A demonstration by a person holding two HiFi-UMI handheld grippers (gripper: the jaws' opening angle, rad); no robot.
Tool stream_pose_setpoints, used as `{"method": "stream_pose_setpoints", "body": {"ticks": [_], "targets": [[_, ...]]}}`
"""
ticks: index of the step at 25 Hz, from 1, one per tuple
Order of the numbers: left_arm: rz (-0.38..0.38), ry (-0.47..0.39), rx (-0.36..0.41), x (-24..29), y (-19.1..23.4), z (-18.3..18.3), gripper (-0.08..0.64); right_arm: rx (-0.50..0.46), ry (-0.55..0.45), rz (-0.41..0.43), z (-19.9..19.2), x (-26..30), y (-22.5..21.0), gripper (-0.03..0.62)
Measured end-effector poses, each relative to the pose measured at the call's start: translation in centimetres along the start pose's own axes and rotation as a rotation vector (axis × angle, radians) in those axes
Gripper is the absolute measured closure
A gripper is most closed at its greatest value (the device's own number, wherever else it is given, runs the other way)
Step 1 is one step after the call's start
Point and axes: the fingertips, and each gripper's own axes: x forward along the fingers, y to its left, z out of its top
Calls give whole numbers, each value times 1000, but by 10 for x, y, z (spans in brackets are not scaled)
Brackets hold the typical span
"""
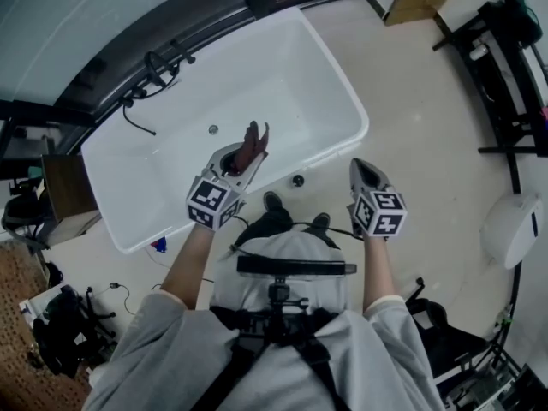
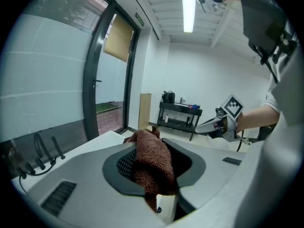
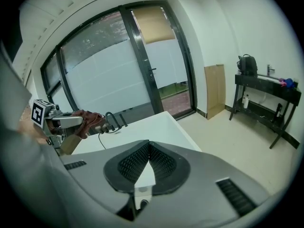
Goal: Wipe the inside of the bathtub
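tub: white bathtub [image 1: 325,75] lies aslant across the pale floor [image 1: 411,101] at 12 o'clock from the person, one long side along dark-framed glass doors [image 3: 118,65].
tub inside: bare white, small round drain [image 1: 213,130] toward the left end.
left claw: left gripper [image 1: 247,154] is up over the tub's near rim, nose toward 1 o'clock; jaws clamped on a cloth.
cloth: brown-red terry cloth [image 2: 151,163] is pinched between the pads w/ a bunch sticking out past the tips and a tail hanging below; in the head view it's over the tub's inside, at 4 o'clock from the drain. can't tell if it touches the tub wall.
right claw: right gripper [image 3: 148,148] has its pads meeting at the tips, nothing between them; held outside the tub at 3 o'clock from the left one, over floor near the tub's near-right corner.
tap: dark tap fitting [image 1: 158,65] w/ a thin hose sits on the tub's far-left rim, at 10 o'clock from the drain.
feet: dark shoes [image 1: 272,201] just short of the near rim, between the two grippers.
room: black rack [image 3: 266,96] at 3 o'clock in the right gripper view, brown board [image 3: 214,89] leaning on the wall beside it.
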Motion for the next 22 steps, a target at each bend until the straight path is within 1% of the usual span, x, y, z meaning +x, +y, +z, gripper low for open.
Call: {"method": "stream_pose_setpoints", "body": {"ticks": [4, 7, 11, 16, 19, 22], "targets": [[-51, 6, 12, 25, 16, -2, 449, -8, 14, -17, 0, 24, 5, 584], [-71, 18, 28, 45, 22, -4, 449, -22, 24, -25, 3, 41, 5, 584], [-87, 32, 22, 74, 21, -11, 449, -45, 51, -19, 3, 65, -3, 584], [-78, 51, 8, 133, 15, -21, 449, -64, 103, 37, -2, 102, -34, 584], [-82, 75, -8, 176, 16, -42, 449, -63, 134, 57, -11, 130, -60, 584], [-85, 100, -19, 226, 19, -68, 449, -60, 159, 48, -19, 164, -93, 584]]}}
